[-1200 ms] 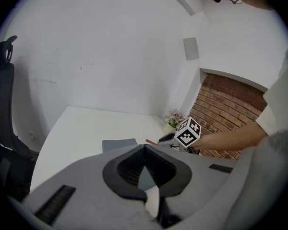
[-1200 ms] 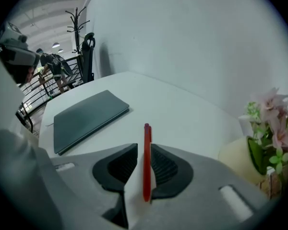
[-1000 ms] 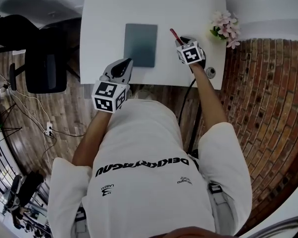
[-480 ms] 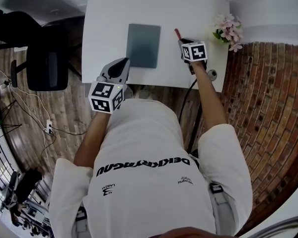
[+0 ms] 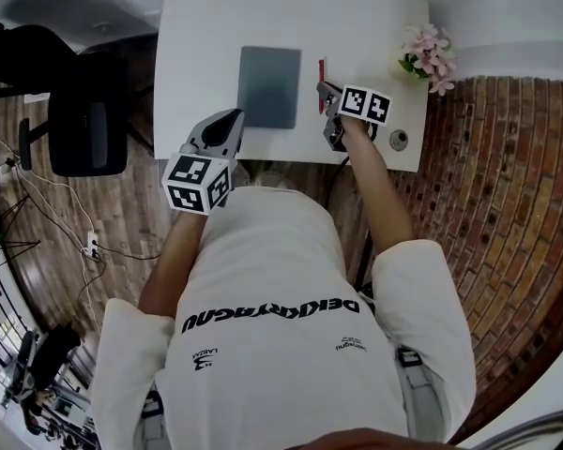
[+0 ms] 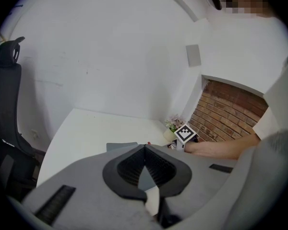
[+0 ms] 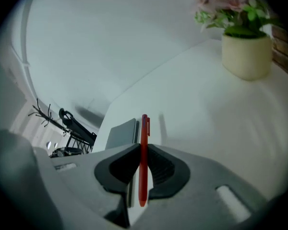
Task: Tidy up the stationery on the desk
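While the left gripper (image 6: 145, 150) hangs over the desk's (image 5: 206, 45) near edge with its jaws pressed together on nothing, the right gripper (image 7: 143, 152) has just been closing and now clamps a slim red pen (image 7: 144, 128) (clip at its far end). The pen points toward the far edge, between the grey notebook (image 5: 268, 85) and the potted flowers (image 7: 246, 54) by the right edge.

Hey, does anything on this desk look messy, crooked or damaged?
Nothing stands out. The notebook lies flat, roughly square to the desk; the flower pot stands upright near the corner; the pen is clamped in the right hand-held gripper beside the notebook. No spills or damage show.
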The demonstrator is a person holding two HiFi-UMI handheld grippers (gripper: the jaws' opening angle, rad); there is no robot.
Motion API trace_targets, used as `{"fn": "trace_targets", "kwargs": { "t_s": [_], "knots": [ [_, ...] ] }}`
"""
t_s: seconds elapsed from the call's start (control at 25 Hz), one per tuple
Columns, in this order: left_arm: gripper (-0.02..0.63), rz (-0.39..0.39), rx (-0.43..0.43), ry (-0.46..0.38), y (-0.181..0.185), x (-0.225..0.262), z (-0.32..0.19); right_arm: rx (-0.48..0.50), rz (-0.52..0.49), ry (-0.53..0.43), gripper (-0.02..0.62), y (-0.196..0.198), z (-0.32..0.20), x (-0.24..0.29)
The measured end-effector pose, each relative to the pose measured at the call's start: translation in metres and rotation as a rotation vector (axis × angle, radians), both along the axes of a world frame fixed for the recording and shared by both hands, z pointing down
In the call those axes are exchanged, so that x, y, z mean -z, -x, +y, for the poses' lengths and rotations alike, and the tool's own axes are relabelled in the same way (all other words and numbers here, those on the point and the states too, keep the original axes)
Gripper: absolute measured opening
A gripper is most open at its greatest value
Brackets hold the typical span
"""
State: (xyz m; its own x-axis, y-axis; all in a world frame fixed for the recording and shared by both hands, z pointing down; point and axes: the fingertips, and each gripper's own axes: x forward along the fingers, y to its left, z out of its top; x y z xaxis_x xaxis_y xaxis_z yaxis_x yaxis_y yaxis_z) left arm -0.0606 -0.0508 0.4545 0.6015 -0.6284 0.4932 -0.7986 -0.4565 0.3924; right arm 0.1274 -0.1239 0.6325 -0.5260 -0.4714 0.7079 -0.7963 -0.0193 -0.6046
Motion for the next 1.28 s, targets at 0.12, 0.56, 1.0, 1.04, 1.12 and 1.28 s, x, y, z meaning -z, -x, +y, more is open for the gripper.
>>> {"fn": "trace_targets", "kwargs": {
  "t_s": [0.12,0.56,1.0,1.04,1.12,1.28],
  "knots": [
    [-0.002,0.000,-0.006,0.000,0.001,0.000,0.002,-0.064,-0.058,0.033,0.049,0.008,0.003,-0.006],
    [-0.002,0.001,0.006,-0.002,0.010,0.000,0.005,-0.076,-0.058,0.072,0.051,0.026,0.012,-0.015],
    [-0.002,0.027,-0.022,0.029,0.006,-0.007,0.010,-0.080,-0.026,0.104,0.051,0.035,0.013,-0.026],
    [-0.002,0.028,-0.024,0.031,0.006,-0.007,0.011,-0.082,-0.027,0.106,0.051,0.036,0.013,-0.026],
    [-0.002,0.031,-0.023,0.037,0.006,-0.009,0.011,-0.082,-0.031,0.111,0.051,0.037,0.012,-0.027],
    [-0.002,0.041,-0.019,0.050,0.005,-0.013,0.011,-0.062,-0.005,0.113,0.051,0.038,0.013,-0.030]
  ]
}}
